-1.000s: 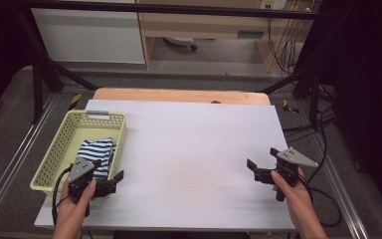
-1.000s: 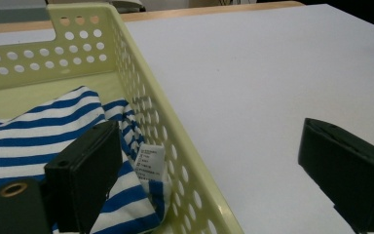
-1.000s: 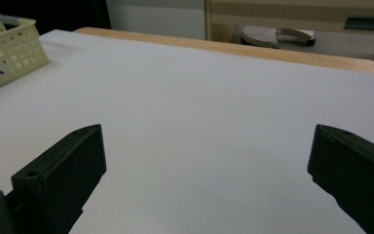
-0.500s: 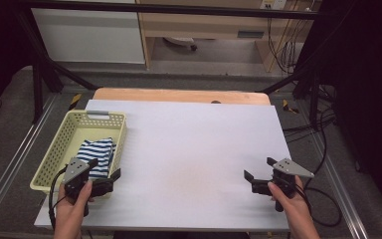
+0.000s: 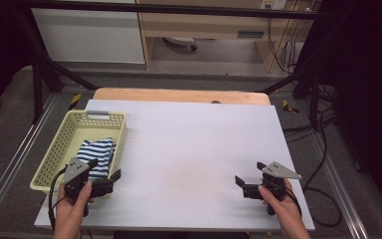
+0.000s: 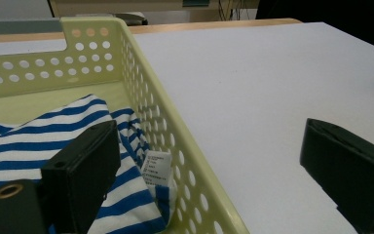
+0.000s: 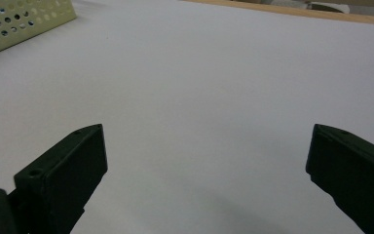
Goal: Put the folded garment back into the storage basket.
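Note:
A pale yellow perforated basket (image 5: 62,142) (image 6: 175,126) stands at the table's left side. Inside it lies a folded blue-and-white striped cloth (image 5: 97,154) (image 6: 53,141) with a white label (image 6: 157,168). My left gripper (image 5: 102,174) (image 6: 209,170) is open and hovers over the basket's near right corner, one jaw above the cloth and the other above the table. My right gripper (image 5: 248,179) (image 7: 204,175) is open near the front right of the table, with nothing between its jaws.
The white tabletop (image 5: 194,144) stretches between the two grippers, with a wooden strip (image 5: 179,95) along its far edge. Cables (image 5: 323,169) hang off the right side. Metal frame rails run beside the table, and cabinets stand behind it.
Both hands have drawn back toward the table's front edge. The left gripper has moved off the cloth to the basket's near corner. Both stay open.

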Available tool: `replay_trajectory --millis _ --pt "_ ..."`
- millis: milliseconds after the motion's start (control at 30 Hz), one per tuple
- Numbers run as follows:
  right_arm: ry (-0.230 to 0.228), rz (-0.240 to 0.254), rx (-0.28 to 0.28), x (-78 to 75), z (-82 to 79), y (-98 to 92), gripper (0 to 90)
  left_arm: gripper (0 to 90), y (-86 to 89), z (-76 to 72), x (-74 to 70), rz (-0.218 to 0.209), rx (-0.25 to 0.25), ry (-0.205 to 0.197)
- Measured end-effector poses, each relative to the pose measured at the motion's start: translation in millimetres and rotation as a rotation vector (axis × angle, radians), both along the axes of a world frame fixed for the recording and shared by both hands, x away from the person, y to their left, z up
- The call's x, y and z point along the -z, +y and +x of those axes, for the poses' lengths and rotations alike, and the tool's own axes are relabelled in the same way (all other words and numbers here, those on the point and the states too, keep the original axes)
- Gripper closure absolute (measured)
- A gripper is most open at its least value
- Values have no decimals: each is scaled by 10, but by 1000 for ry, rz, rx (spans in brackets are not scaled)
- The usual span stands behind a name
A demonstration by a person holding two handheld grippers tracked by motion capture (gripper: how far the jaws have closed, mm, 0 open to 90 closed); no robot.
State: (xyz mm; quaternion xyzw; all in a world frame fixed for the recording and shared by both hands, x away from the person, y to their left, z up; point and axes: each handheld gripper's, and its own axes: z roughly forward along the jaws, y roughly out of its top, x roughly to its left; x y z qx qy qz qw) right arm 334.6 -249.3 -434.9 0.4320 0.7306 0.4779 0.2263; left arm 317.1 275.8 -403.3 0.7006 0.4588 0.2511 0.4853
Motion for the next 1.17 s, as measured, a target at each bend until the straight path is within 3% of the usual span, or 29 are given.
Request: replay_trajectory --millis 133,400,700,1033,1167 --pt "-1 8 -10 8 12 51 20 74 -23 -8 0 15 14 -6" --pt "-6 46 -1 39 80 117 24 62 -66 -22 -14 -5 46 -15" --pt "-23 51 -50 70 30 233 22 62 -87 -29 -25 -13 58 -22" --pt "-6 21 -77 133 -14 379 22 60 -119 -64 -72 -31 83 -24" --pt "-23 2 -69 127 -20 399 21 61 -213 -93 -143 -8 102 -35"
